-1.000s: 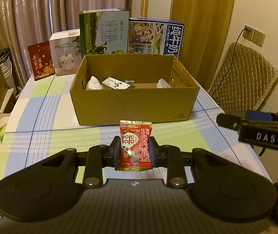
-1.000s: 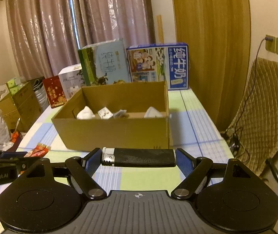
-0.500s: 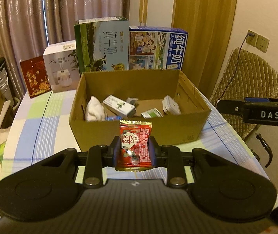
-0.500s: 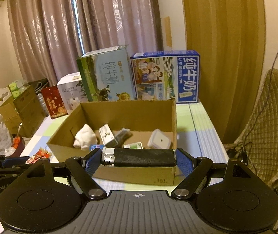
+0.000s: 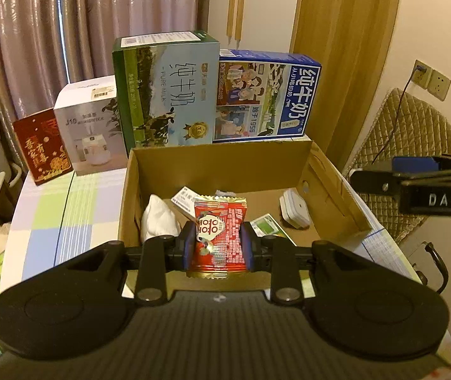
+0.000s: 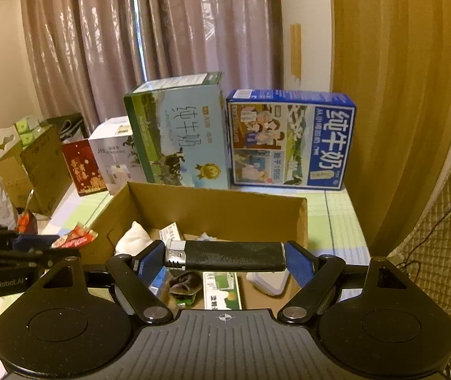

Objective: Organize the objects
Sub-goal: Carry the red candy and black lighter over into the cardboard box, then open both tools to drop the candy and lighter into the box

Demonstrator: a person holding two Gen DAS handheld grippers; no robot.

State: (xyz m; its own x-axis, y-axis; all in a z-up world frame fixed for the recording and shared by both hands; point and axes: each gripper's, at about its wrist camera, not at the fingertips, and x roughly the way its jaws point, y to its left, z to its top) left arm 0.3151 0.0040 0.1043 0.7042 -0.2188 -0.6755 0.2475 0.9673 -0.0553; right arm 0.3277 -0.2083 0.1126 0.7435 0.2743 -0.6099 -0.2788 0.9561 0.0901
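Room: pleated curtains [image 6: 149,47] behind, wooden door [image 5: 345,47] at right, quilted chair [image 5: 415,145] beside it.
Table [image 5: 64,202]: checked cloth in green, blue and white.
Back row, standing upright and side by side: blue milk carton [image 5: 269,95], green milk carton [image 5: 165,91], white appliance box [image 5: 89,129], red gift box [image 5: 43,148].
Cardboard box [image 5: 222,161]: open-topped, in front of the cartons; holds a white pouch [image 5: 159,221], a white flat case [image 5: 295,210], a green-and-white packet [image 6: 222,289] and other small items.
Left gripper [image 5: 217,245]: narrow, clamped on an upright red snack packet [image 5: 219,231], held over the box's near edge.
Right gripper [image 6: 225,256]: set wide, gripping a black lighter [image 6: 225,255] end to end, crosswise, above the box interior.
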